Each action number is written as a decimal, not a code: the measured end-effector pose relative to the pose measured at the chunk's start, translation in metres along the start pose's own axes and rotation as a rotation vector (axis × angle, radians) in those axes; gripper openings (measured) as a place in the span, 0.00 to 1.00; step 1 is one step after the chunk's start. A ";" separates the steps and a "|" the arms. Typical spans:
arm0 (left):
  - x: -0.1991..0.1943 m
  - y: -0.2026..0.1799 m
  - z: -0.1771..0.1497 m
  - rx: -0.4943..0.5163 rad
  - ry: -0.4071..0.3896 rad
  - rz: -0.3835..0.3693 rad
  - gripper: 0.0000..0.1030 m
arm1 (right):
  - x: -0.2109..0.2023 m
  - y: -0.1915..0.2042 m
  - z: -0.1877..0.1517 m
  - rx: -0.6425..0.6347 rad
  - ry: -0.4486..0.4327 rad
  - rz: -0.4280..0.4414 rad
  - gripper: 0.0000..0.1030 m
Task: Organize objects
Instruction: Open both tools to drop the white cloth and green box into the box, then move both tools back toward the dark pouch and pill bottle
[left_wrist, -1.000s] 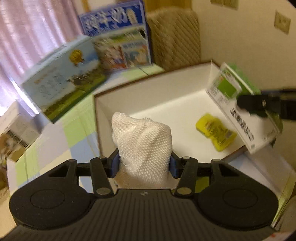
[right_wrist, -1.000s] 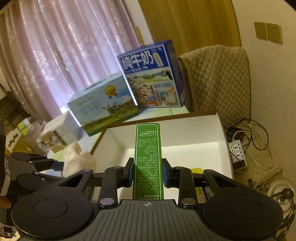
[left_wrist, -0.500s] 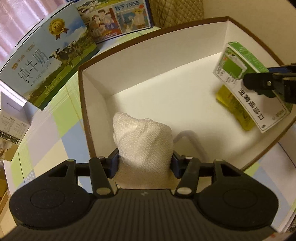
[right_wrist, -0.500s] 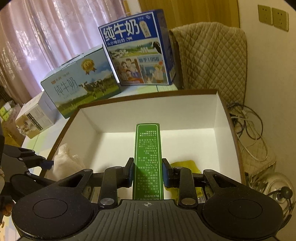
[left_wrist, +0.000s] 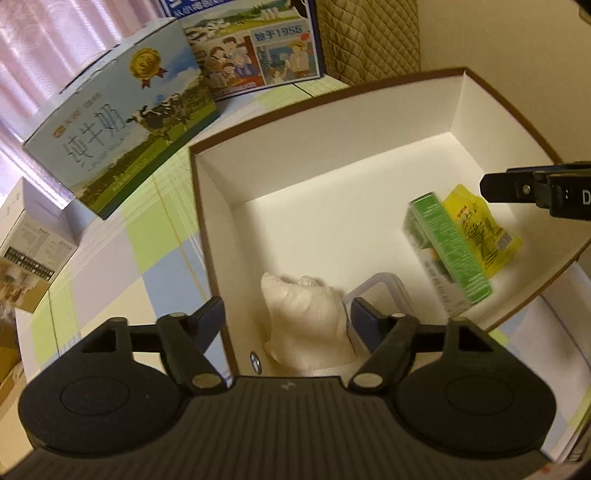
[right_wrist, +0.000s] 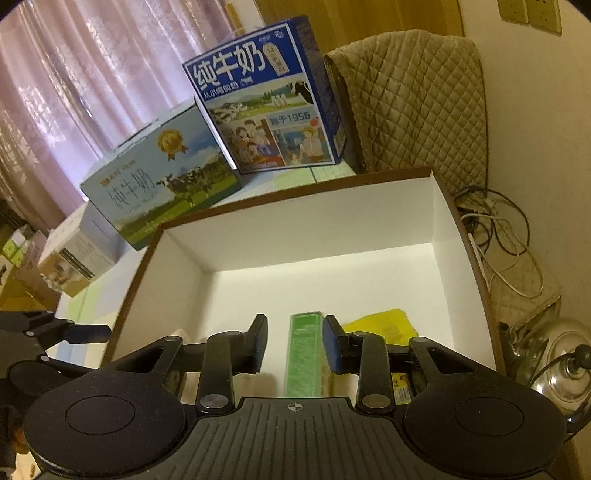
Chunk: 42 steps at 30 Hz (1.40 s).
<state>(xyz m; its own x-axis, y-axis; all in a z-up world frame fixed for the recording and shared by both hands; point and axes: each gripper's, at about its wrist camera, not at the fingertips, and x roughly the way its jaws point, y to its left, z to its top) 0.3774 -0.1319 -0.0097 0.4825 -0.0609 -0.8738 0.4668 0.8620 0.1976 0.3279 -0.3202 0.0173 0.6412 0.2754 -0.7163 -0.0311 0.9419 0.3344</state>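
Note:
A white box with a brown rim (left_wrist: 332, 147) lies open on the table. Inside it, a white mesh bag (left_wrist: 306, 325) rests at the near left wall, loose between the spread fingers of my left gripper (left_wrist: 288, 319), which is open. Beside the bag lies a clear plastic container (left_wrist: 384, 291). A green carton (left_wrist: 447, 254) lies on the box floor against a yellow pouch (left_wrist: 480, 229). My right gripper (right_wrist: 295, 343) is open just above the green carton (right_wrist: 304, 354), not touching it. The yellow pouch (right_wrist: 380, 326) is to its right.
Two milk cartons (right_wrist: 162, 192) (right_wrist: 269, 99) stand behind the box (right_wrist: 314, 229), with a small printed box (right_wrist: 70, 258) to the left. A quilted cover (right_wrist: 413, 103), cables (right_wrist: 502, 236) and a metal kettle (right_wrist: 565, 365) are on the right. The tablecloth (left_wrist: 122, 273) is checked.
Both grippers have opened. The left let go of the mesh bag and the right let go of the green carton, and both things now lie inside the white box.

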 end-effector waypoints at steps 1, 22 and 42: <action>-0.006 0.001 -0.001 -0.010 -0.007 0.004 0.73 | -0.006 0.001 0.000 -0.002 -0.005 0.005 0.33; -0.182 -0.010 -0.121 -0.311 -0.191 0.007 0.78 | -0.149 0.052 -0.092 -0.124 -0.089 0.128 0.54; -0.273 -0.061 -0.249 -0.429 -0.262 0.079 0.80 | -0.244 0.070 -0.197 -0.184 -0.124 0.171 0.54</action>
<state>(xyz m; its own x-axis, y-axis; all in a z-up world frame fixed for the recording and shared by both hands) 0.0325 -0.0423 0.1065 0.6994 -0.0637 -0.7119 0.1011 0.9948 0.0103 0.0186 -0.2832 0.0948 0.7033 0.4187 -0.5745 -0.2786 0.9059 0.3190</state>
